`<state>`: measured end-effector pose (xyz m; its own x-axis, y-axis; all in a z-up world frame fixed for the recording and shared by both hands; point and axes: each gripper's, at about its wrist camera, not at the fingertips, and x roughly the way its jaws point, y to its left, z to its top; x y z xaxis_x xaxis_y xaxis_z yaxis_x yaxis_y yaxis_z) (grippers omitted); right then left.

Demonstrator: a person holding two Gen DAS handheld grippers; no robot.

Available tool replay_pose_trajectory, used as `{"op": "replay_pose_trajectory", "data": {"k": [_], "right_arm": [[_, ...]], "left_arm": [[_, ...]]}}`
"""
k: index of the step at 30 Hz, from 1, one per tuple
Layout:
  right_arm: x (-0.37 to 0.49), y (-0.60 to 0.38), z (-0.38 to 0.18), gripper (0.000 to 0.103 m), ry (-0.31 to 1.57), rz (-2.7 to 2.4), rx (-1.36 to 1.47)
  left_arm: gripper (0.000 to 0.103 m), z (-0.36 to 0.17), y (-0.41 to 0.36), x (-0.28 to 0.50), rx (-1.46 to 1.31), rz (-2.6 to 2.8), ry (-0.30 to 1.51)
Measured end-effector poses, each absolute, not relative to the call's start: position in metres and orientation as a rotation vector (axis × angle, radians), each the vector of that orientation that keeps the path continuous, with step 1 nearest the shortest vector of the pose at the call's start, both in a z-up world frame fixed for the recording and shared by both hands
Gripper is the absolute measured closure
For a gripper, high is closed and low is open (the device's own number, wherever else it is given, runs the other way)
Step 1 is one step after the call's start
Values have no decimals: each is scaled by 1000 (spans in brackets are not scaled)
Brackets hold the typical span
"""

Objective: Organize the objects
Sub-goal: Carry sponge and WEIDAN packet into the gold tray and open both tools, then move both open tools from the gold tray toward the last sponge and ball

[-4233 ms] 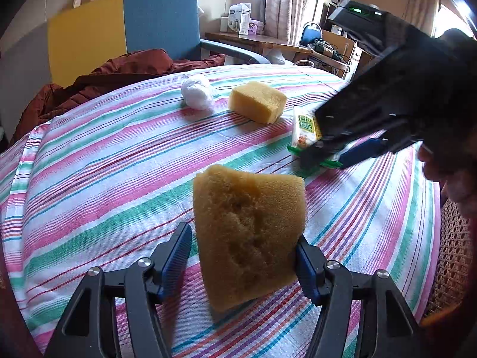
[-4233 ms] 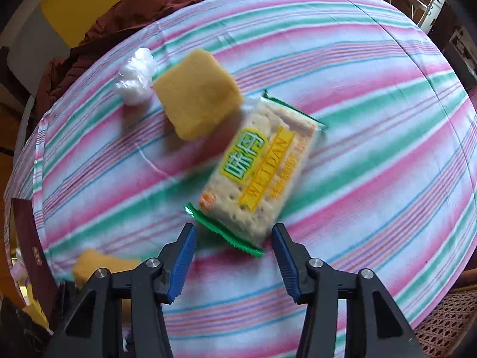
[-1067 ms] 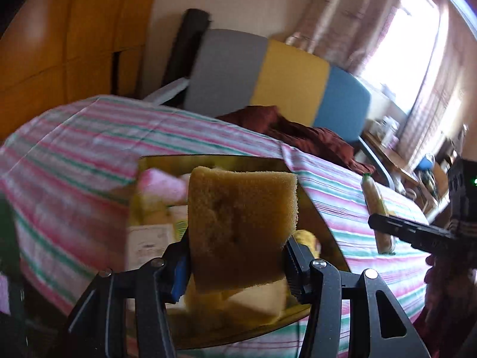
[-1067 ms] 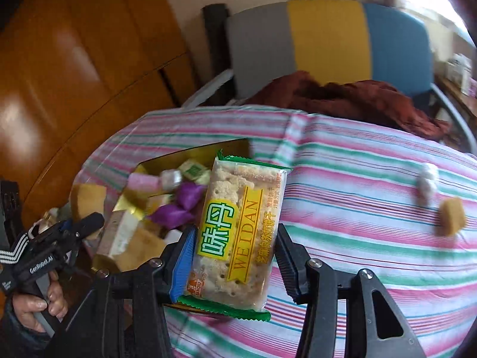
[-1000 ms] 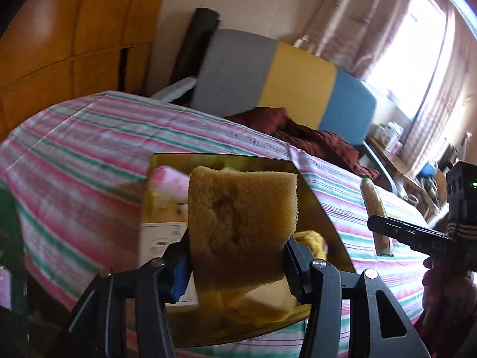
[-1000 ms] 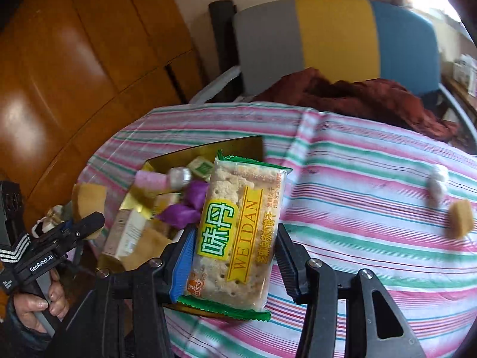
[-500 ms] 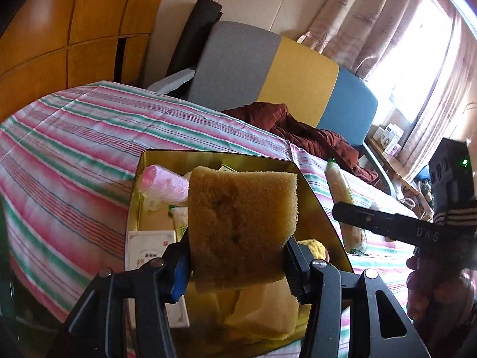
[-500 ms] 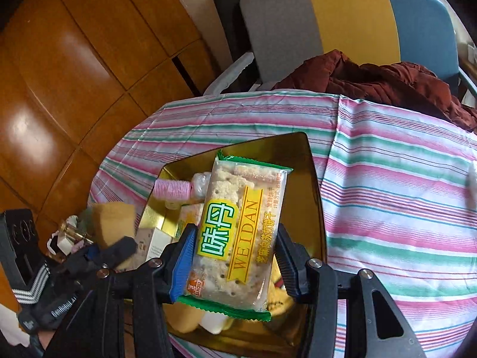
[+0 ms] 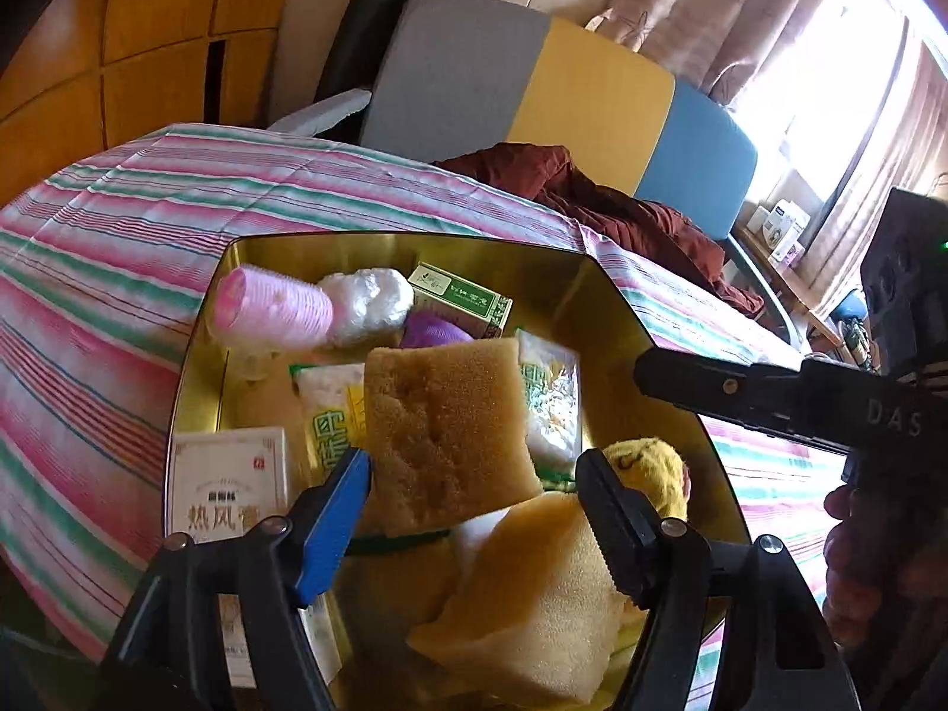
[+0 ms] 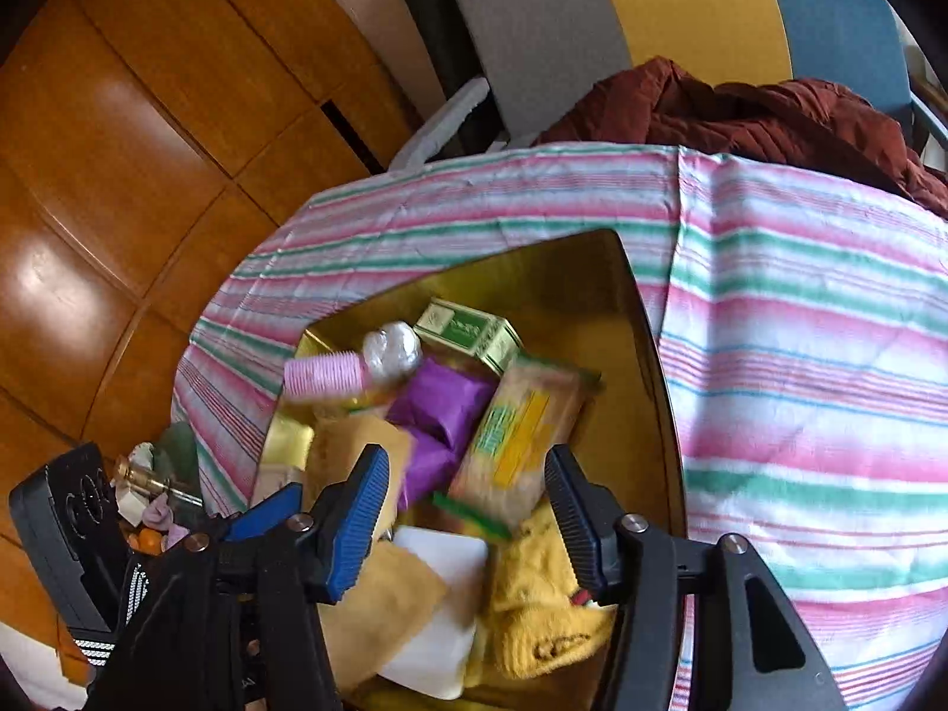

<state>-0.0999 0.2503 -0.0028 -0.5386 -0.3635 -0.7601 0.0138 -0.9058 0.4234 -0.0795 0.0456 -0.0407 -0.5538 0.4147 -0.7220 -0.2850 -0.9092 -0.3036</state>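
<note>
A gold tray (image 9: 385, 249) (image 10: 592, 278) sits on the striped tablecloth, and both grippers hover over it. In my left gripper (image 9: 474, 468) the jaws are opening. The yellow sponge (image 9: 444, 426) sits between the blue pads with a gap on each side, tilting down into the tray. The jaws of my right gripper (image 10: 467, 462) are opening too. The cracker packet (image 10: 521, 432) is blurred and has dropped clear of the pads onto the purple packets (image 10: 444, 409). My right gripper's finger (image 9: 740, 391) crosses the left wrist view at the right.
The tray holds a pink hair roller (image 9: 272, 308), a white plastic ball (image 9: 367, 302), a green box (image 9: 462, 296), a white box (image 9: 228, 486), a yellow cloth (image 10: 539, 604) and another sponge (image 9: 533, 598). A maroon cloth (image 10: 770, 112) lies on the chair behind. A wooden wall stands at the left.
Both grippers moved forward and down over the tray. Both have widened their jaws; the sponge and the cracker packet have left the pads and are dropping into the tray.
</note>
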Motion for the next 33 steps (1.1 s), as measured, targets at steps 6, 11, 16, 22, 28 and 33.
{"op": "replay_pose_trajectory", "data": {"k": [6, 11, 16, 22, 28, 33], "right_arm": [[-87, 251, -4, 43, -534, -2544, 1376], [-79, 244, 0, 39, -483, -2573, 1366], [-70, 239, 3, 26, -427, -2612, 1352], [-59, 236, 7, 24, -352, -2662, 1341], [-46, 240, 10, 24, -325, -2703, 1333], [-34, 245, 14, 24, -288, -2739, 1324]], "left_arm": [[31, -37, 34, -66, -1170, 2476, -230], [31, -30, 27, -57, -1161, 2498, -234], [28, -16, 25, -49, -1128, 2582, -179], [26, 1, 27, -37, -1042, 2665, -80], [25, 11, 36, -26, -984, 2680, -9], [24, 16, 43, -19, -950, 2677, 36]]}}
